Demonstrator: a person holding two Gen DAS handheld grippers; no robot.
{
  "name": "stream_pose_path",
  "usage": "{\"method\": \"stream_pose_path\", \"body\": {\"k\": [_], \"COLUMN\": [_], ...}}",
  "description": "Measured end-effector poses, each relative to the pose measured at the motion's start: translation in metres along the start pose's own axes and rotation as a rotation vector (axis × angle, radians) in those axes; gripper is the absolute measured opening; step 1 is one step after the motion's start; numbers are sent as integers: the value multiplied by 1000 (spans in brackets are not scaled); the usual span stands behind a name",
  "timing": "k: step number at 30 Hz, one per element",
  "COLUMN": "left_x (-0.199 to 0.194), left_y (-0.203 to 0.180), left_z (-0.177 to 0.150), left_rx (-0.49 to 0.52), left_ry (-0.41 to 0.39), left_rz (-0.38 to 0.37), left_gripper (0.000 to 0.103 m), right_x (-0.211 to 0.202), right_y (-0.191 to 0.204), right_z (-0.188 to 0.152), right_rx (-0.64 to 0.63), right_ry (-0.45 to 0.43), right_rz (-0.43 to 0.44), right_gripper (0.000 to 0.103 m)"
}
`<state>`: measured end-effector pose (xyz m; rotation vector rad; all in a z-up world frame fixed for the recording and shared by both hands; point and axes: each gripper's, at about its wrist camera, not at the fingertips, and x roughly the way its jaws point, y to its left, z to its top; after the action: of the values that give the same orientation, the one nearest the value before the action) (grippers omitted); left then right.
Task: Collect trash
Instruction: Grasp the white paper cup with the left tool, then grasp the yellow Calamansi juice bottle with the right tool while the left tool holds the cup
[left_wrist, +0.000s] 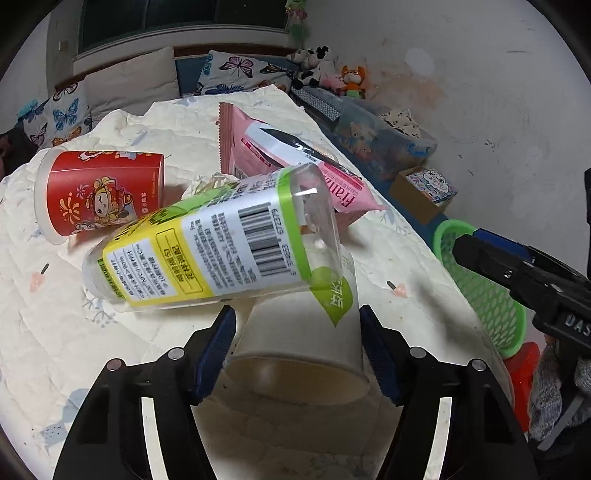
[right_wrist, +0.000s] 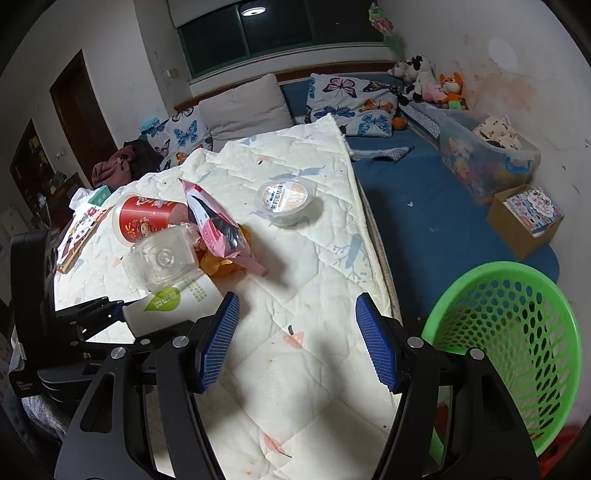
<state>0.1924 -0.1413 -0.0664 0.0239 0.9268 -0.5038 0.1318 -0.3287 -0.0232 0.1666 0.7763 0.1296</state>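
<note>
We see the left tool (left_wrist: 297, 345) grasping the white paper cup (left_wrist: 301, 343) on the bed quilt (left_wrist: 74, 314). Only the right view shows the released right tool (right_wrist: 297, 341), the far sealed bowl (right_wrist: 286, 201) and the green basket (right_wrist: 517, 332) interior.

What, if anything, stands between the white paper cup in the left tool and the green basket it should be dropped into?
One thing: the clear bottle leans on the white paper cup held by the left tool. The right tool, open, hovers before the green basket, beside the bed.
</note>
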Motion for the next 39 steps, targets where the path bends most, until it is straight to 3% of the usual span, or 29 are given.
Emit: {"method": "stream_pose_path", "body": {"k": [9,18,25,30,39], "left_x": [-34,-74,-89,-97,-110], "left_y": [0,21,51,73,106], "left_z": [-36,-64,-70,-75,-78], "left_rx": [42,61,15,-20,-83], "left_ry": [26,43,33,28,15], "left_rz": [-36,-20,4,39,59], "left_gripper": [58,54,54,54,54], "right_x": [-11,-11,20,51,97], "right_y": [13,54,99,133,160], "right_z": [0,8,17,25,36], "right_rx": [-59,-172,-319,-470,-623], "right_ry": [2,53,152,215,323], "right_rz": [6,112,234,265,328], "right_gripper": [66,66,65,61,60]}}
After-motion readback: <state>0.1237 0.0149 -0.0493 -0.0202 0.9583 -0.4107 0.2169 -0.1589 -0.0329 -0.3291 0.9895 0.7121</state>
